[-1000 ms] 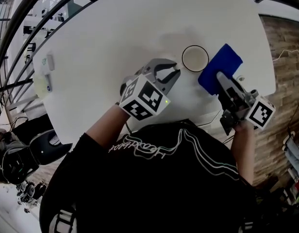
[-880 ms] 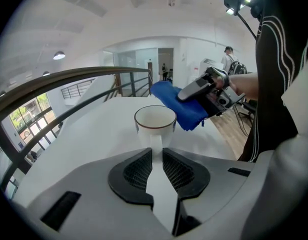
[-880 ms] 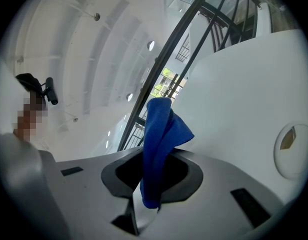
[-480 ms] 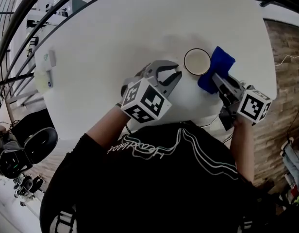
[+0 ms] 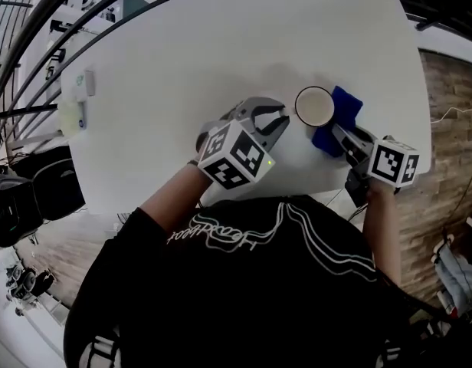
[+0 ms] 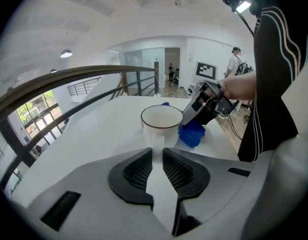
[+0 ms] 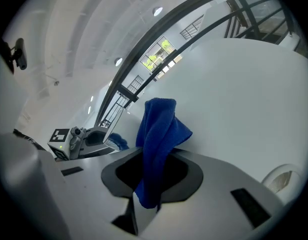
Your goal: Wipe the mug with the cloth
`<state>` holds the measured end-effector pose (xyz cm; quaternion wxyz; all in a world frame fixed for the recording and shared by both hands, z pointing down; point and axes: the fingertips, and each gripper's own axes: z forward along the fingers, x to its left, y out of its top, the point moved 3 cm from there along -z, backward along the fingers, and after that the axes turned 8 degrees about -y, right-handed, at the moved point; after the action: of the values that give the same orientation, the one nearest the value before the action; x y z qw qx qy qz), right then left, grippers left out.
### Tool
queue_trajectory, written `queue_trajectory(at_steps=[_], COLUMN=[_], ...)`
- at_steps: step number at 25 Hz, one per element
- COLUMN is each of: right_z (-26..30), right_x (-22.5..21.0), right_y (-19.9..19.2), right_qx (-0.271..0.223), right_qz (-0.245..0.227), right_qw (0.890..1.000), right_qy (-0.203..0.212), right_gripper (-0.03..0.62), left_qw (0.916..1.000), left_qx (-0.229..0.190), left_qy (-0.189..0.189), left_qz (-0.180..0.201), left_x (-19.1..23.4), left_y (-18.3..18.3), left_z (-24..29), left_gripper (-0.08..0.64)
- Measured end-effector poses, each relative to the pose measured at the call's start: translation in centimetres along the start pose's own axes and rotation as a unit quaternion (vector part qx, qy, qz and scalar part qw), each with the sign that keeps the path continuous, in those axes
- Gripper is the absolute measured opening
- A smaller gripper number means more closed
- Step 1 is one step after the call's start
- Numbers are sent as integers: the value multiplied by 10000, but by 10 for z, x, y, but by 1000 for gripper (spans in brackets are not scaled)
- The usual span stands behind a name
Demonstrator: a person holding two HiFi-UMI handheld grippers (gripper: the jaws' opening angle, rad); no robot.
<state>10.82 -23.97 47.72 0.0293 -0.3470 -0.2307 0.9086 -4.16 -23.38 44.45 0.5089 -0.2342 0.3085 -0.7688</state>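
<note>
A white mug (image 5: 314, 106) with a dark rim stands upright on the round white table (image 5: 182, 60). My left gripper (image 5: 274, 120) reaches in from the mug's left. In the left gripper view its jaws (image 6: 157, 151) are shut on the mug's handle (image 6: 155, 138). My right gripper (image 5: 337, 134) sits just right of the mug, shut on a blue cloth (image 5: 342, 113). The cloth bunches against the mug's right side. In the right gripper view the cloth (image 7: 159, 129) stands up out of the jaws (image 7: 156, 160). The left gripper view shows the cloth (image 6: 192, 134) under the right gripper (image 6: 206, 106).
A small white device (image 5: 82, 85) and a pale green item (image 5: 68, 118) lie at the table's far left edge. Dark railings (image 5: 37, 44) curve past the left side. The table's right edge (image 5: 427, 121) drops to a brick-patterned floor close to my right hand.
My right gripper has come down and leftward with the cloth, bringing it from spread out beside the mug to bunched against the mug's right side. The left gripper has stayed put.
</note>
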Motion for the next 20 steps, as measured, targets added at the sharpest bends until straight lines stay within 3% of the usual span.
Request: queue_trajectory(at_steps=[3, 8, 12, 20], right_z=[-6, -32, -48, -53], right_x=[1, 7, 19, 33], right_y=[4, 22, 40, 57], right_qx=[-55, -576, -949, -544], right_qz=[-19, -56, -119, -715], right_qw=[9999, 9961, 9919, 9901], right_qy=[156, 664, 832, 1081], right_gripper=[65, 64, 64, 64], left_qw=[9999, 9999, 9996, 9995], left_qx=[-42, -140, -261, -301], left_qy=[85, 47, 39, 10], left_qz=[37, 54, 83, 104], left_x=[6, 14, 21, 23], left_y=[-1, -3, -7, 2], left_z=[-1, -2, -4, -1], left_gripper=[69, 69, 69, 69])
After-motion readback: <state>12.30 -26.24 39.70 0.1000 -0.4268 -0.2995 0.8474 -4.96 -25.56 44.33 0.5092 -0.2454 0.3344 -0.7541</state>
